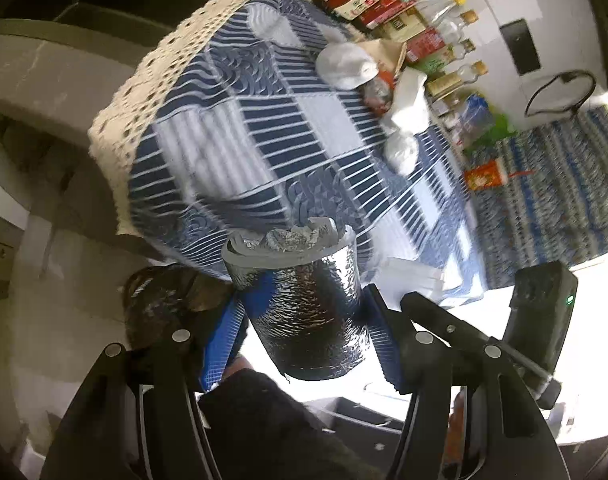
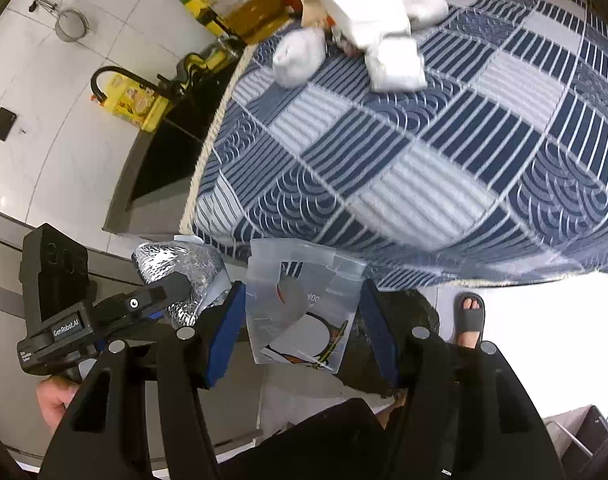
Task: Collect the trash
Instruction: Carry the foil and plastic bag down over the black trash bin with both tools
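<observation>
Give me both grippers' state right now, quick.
Left gripper: closed on a silver foil roll.
Right gripper: closed on a flattened clear plastic package.

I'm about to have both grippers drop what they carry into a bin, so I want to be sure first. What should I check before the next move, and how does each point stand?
1. Left gripper has its load: ok, the pads clamp the silver foil bundle.
2. Right gripper has its load: ok, the clear plastic package sits between the pads.
3. Grippers apart from each other: ok, side by side, not touching.
4. Bin located: cannot tell, a dark bag-like shape lies below the right gripper.
5. Trash left on the tablecloth: not ok, white wads remain.
</observation>
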`<state>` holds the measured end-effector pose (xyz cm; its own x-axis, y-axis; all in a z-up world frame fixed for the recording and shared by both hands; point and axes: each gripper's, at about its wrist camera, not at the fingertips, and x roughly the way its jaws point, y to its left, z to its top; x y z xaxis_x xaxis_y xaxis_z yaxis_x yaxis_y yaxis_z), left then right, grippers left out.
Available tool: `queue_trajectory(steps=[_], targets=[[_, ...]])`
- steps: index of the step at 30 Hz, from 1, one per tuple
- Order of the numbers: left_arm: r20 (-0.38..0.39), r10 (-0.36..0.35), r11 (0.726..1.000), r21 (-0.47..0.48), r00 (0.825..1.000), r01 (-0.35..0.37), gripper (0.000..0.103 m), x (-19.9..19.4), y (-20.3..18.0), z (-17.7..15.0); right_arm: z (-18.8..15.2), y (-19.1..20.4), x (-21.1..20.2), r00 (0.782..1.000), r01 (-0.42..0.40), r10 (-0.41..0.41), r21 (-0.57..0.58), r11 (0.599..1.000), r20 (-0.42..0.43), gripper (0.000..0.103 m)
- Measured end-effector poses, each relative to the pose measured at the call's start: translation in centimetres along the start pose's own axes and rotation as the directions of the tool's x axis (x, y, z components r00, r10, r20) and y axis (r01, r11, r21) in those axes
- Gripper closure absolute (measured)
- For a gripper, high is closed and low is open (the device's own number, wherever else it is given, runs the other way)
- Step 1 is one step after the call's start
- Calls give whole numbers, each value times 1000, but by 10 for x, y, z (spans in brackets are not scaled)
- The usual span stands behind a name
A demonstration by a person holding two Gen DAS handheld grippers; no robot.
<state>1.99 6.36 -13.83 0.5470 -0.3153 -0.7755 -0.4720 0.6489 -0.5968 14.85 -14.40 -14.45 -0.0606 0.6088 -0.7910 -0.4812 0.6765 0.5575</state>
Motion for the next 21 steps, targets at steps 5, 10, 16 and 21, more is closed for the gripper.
queue_trajectory(steps=[5,10,16,21], targets=[[-35,24,1000,-3,999,-24,45,7,15,-14,-17,-6,18,999,18,-17,26,1000,-42,45],[-91,39,999,-28,995,-42,44,23,34,-26,-33,-15,38,996,51,-48,44,998,-77,45],[-149,76,994,-63,986,-86,44,45,62,-41,-51,-35,58,990,83,-72,86,993,-120,45],[-187,98,989,-96,977,-117,44,64,81,-51,-63,-50,77,985,100,-83,111,989,-152,45]])
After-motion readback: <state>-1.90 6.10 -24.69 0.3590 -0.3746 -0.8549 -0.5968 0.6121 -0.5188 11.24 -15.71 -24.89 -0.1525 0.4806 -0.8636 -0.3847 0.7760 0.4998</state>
